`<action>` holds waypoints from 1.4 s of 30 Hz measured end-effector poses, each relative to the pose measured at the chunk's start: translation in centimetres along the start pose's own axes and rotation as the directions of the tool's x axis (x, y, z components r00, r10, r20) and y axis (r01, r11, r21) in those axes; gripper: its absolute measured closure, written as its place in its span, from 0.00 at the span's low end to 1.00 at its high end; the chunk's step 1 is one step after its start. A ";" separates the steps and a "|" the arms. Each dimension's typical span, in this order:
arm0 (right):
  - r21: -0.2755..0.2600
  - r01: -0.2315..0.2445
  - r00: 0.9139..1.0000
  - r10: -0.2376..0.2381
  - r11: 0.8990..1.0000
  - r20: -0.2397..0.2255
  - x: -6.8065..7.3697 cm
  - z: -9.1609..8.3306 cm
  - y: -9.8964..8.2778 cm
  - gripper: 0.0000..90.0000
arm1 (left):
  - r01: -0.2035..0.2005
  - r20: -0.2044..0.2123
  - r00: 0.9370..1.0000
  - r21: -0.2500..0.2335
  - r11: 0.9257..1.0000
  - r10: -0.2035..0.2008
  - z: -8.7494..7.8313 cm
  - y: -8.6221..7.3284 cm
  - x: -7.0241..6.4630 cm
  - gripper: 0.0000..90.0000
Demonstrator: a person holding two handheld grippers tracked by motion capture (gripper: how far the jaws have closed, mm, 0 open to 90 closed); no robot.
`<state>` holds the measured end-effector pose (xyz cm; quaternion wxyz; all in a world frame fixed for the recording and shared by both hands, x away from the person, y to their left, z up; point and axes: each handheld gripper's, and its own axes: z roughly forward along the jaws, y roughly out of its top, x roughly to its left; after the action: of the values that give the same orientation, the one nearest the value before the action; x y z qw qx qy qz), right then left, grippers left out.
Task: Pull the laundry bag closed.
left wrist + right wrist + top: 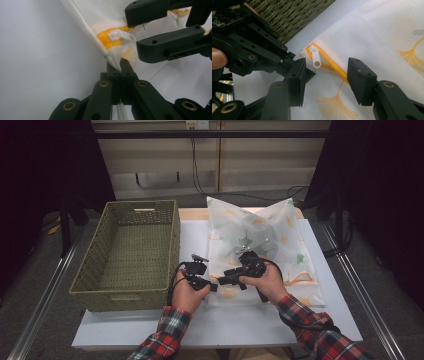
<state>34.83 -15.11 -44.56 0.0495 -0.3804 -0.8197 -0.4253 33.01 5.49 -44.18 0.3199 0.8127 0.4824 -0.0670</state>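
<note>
Right gripper view: with the left gripper (308,72) pinching shut on the corner of the mesh bag (372,35) lying on the table (200,320) beside the basket (130,255), the right gripper (324,81), jaws apart, is straddling the white zipper pull (315,58), which should be centred between the pads before closing.

bag (280,227) contents veiled by mesh, forearms cut off at bottom edge

Both hand-held grippers, left gripper (199,275) and right gripper (240,272), meet at the white patterned bag's (272,232) near-left corner.
</note>
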 end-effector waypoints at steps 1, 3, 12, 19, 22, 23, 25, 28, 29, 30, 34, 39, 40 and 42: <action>0.005 0.000 1.000 0.000 1.000 -0.004 0.0 0.1 0.0 0.60 | -0.001 0.001 1.000 0.000 1.000 0.001 0.0 0.0 0.0 0.99; 0.001 -0.002 1.000 0.002 1.000 -0.012 0.1 0.2 0.1 0.64 | -0.003 -0.004 1.000 0.002 1.000 0.003 0.0 -0.1 0.0 0.99; 0.030 -0.001 1.000 0.002 1.000 -0.027 0.4 0.7 0.3 0.74 | -0.006 0.000 1.000 0.006 1.000 0.006 0.3 -0.4 0.0 0.99; 0.045 0.005 0.999 -0.004 0.999 -0.032 0.6 0.6 0.5 0.74 | -0.007 -0.007 1.000 0.009 1.000 0.007 0.3 -0.4 0.1 0.99; 0.041 0.005 0.999 -0.003 0.999 -0.038 0.7 0.4 0.7 0.76 | -0.010 -0.008 1.000 0.010 1.000 0.010 0.3 -0.4 0.2 0.99; 0.035 0.002 0.999 -0.001 0.999 -0.040 0.8 0.4 0.7 0.75 | -0.008 -0.007 1.000 0.010 1.000 0.008 0.4 -0.4 0.1 0.99; 0.034 -0.002 0.999 0.003 0.999 -0.046 0.8 0.6 0.7 0.75 | -0.015 -0.005 1.000 0.007 1.000 0.015 0.4 -0.4 0.0 0.99; 0.046 0.013 0.999 -0.011 0.999 -0.037 0.8 0.8 0.6 0.77 | -0.027 -0.008 1.000 0.006 1.000 0.027 0.3 -0.4 -0.2 0.99; 0.046 0.011 0.999 -0.009 0.999 -0.037 0.8 0.8 0.6 0.79 | -0.029 -0.006 1.000 0.006 1.000 0.029 0.3 -0.4 -0.2 0.99; 0.044 0.008 0.999 -0.006 0.999 -0.037 0.8 0.8 0.6 0.81 | -0.029 -0.005 1.000 0.009 1.000 0.029 0.4 -0.4 -0.2 0.99; 0.045 0.002 0.998 0.000 0.999 -0.058 1.0 0.6 0.7 0.89 | -0.025 -0.007 1.000 0.014 1.000 0.025 0.6 -0.4 -0.2 0.99; 0.067 0.014 0.998 -0.010 0.998 -0.065 1.3 0.6 0.7 0.97 | -0.030 -0.007 1.000 0.016 0.999 0.030 0.6 -0.4 -0.2 0.99; 0.067 0.019 0.998 -0.014 0.998 -0.064 1.3 0.6 0.7 0.98 | -0.036 -0.008 0.999 0.019 0.999 0.036 0.6 -0.4 -0.2 0.99; 0.076 0.026 0.999 -0.023 0.997 -0.044 1.3 0.7 0.7 0.98 | -0.033 -0.008 0.999 0.018 0.999 0.033 0.7 -0.4 -0.3 0.99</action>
<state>34.54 -13.62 -44.02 0.0764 -0.3590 -0.8388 -0.4021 32.63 5.04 -44.80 0.3119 0.8236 0.4695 -0.0626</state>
